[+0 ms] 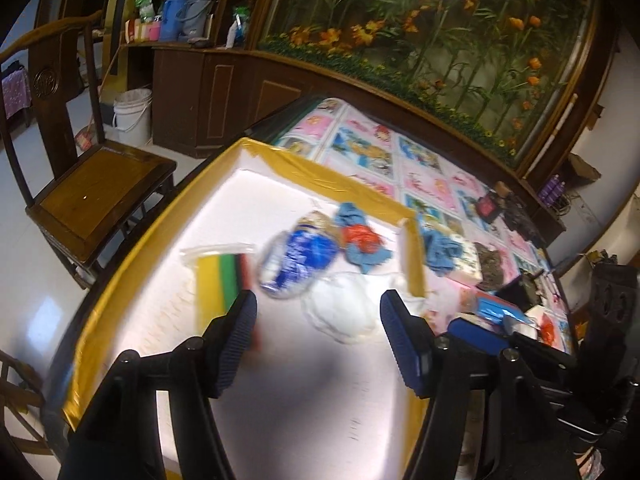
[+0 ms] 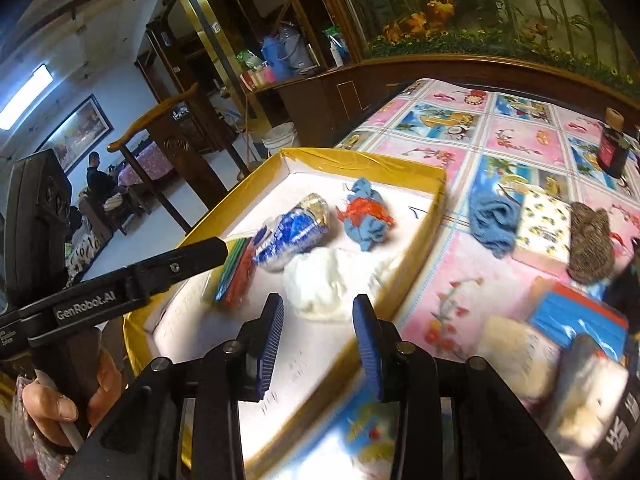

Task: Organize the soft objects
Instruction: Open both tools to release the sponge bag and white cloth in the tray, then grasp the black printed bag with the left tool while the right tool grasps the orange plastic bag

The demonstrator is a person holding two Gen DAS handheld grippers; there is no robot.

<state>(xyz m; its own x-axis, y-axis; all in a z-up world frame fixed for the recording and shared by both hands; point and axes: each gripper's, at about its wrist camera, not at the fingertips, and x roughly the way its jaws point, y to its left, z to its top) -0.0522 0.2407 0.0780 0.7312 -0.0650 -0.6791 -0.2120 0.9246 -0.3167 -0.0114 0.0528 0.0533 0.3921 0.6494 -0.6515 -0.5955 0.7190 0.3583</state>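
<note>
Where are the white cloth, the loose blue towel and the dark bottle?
white cloth [image 2: 316,280]: right wrist view, middle of bundle in tray.
loose blue towel [image 2: 494,218]: right wrist view, centre fold, on tablecloth.
dark bottle [image 2: 613,148]: right wrist view, its body.

A dark wooden chair stands at 9 o'clock on a pale shiny floor. Behind it, at 10 o'clock, a white bucket sits against a dark wooden cabinet. A big panel of orange flowers and bamboo fills 12 to 2 o'clock. In the right wrist view a ceiling light glows at 10 o'clock, above a framed picture.
</note>
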